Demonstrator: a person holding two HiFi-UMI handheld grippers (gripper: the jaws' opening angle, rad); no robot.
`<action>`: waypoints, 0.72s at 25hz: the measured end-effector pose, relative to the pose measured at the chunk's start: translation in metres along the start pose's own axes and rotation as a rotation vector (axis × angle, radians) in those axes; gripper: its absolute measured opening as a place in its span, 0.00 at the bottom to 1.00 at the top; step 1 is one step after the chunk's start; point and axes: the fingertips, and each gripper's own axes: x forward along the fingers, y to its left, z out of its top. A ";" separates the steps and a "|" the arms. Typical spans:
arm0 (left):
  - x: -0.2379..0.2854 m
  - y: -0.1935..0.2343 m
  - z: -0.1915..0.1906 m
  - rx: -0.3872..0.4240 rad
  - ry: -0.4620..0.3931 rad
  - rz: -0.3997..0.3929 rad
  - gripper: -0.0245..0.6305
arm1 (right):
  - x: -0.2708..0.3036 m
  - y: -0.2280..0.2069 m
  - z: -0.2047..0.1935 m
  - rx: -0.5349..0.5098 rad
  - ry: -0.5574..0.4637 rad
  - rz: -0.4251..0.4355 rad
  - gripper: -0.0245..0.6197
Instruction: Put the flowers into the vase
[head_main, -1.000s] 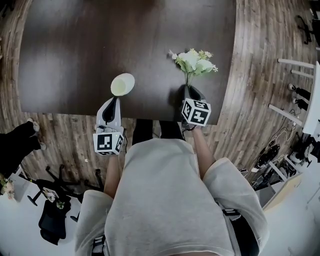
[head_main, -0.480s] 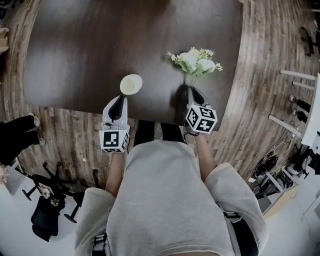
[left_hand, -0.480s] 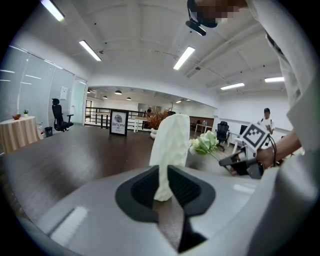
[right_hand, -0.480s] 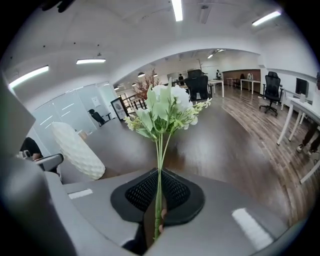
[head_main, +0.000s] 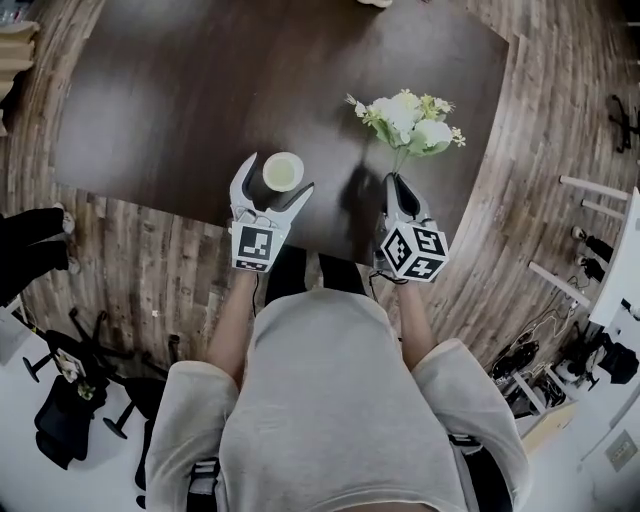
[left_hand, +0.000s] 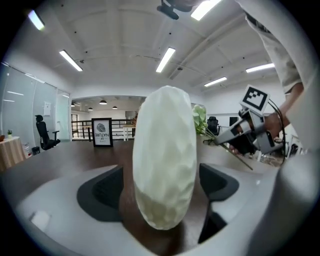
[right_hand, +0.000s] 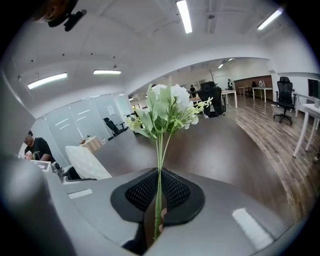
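Two hand-held grippers at the near edge of a dark table (head_main: 180, 90), one about a vase, one holding flowers.
At lower centre of the head view, the left gripper (head_main: 279, 172) has just been opening its jaws; they stand wide apart with the pale vase (head_main: 283, 171) upright between them, touching neither. To the right, the right gripper (head_main: 392, 181) is clamped on the stems of the flowers (head_main: 410, 120).

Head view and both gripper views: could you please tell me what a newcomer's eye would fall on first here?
The white-and-green flowers stand out first, held by their stems in the shut right tool over the dark table. Next comes the pale vase, standing between the jaws of the left tool, which have just been opening and do not press on it.
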 end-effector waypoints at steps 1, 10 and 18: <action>0.004 0.002 0.002 0.003 -0.005 -0.001 0.75 | 0.001 0.004 0.007 -0.006 -0.015 0.013 0.06; 0.018 0.000 0.008 0.040 -0.001 -0.016 0.60 | 0.009 0.056 0.053 -0.040 -0.139 0.170 0.06; -0.005 0.011 -0.001 0.034 -0.015 -0.009 0.60 | -0.012 0.201 0.150 -0.108 -0.405 0.511 0.06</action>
